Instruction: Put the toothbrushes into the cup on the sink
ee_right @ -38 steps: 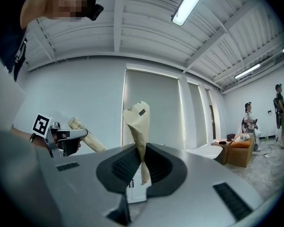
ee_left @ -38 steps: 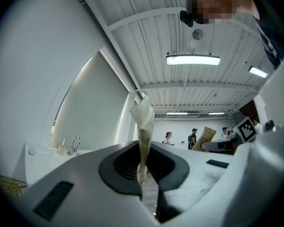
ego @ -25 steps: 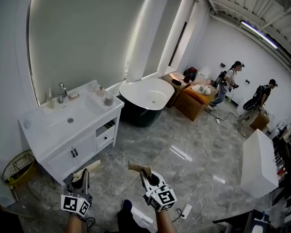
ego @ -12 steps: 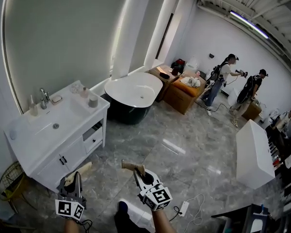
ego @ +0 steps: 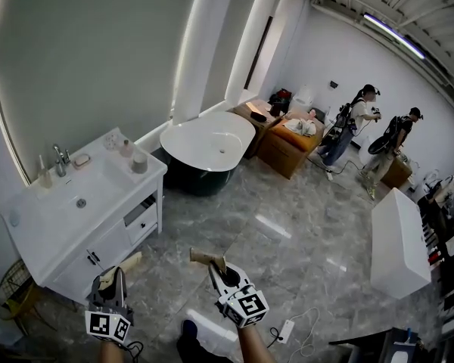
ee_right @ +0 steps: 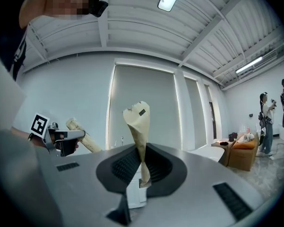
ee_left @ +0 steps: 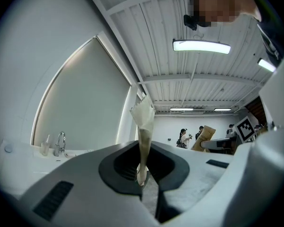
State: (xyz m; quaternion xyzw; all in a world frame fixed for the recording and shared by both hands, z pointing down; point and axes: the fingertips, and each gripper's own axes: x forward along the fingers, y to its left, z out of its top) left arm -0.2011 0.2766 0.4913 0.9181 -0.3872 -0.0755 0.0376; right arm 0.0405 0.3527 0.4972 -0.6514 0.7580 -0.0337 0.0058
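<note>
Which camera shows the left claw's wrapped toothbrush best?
The left gripper view: the wrapped toothbrush fills the middle, pinched in the left claw. The head view shows it small and low; the right gripper view shows it small, far left.

Your left gripper [ego: 118,275] and right gripper [ego: 217,269] carry black-and-white square markers. Left toothbrush [ego: 132,260] and right toothbrush [ego: 203,256]: beige wrap. Worktop [ego: 117,180] white. Floor [ego: 287,203] grey, marbled. Bathtub [ego: 208,138] white inside, dark outside.
</note>
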